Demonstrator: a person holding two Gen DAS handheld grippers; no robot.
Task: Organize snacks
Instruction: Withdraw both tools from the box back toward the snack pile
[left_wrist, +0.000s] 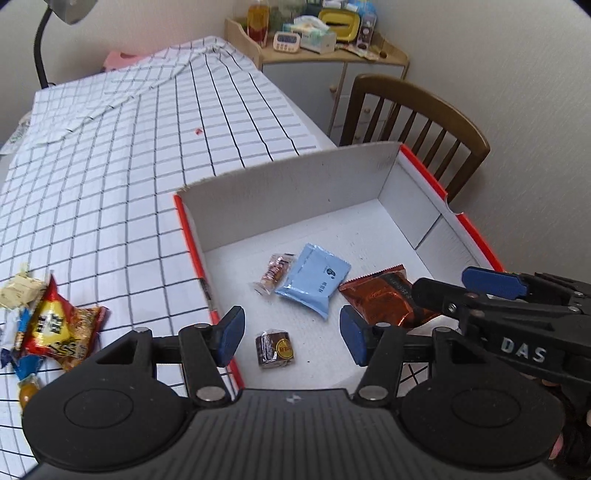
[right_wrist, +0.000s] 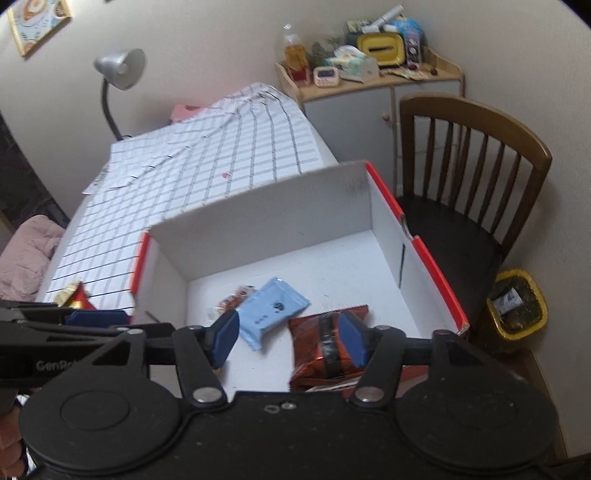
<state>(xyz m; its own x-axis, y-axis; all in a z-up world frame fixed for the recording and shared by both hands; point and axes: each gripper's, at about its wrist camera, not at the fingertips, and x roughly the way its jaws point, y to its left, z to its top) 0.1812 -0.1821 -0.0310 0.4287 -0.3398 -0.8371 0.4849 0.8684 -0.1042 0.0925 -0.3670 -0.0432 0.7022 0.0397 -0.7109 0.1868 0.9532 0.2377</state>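
While both our tools, left tool (left_wrist: 291, 334) and right tool (right_wrist: 288, 338), gape empty, four snacks lie in the box (left_wrist: 280, 192).

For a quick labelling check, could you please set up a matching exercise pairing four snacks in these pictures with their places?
Things:
1. light blue packet
2. orange-brown packet
3. small dark brown snack
4. red and yellow packet

Places:
A. on the checked cloth, outside the box
B. in the box, nearest the left gripper
C. in the box, between two other snacks
D. in the box, nearest its right wall

Pairs: 1-C, 2-D, 3-B, 4-A
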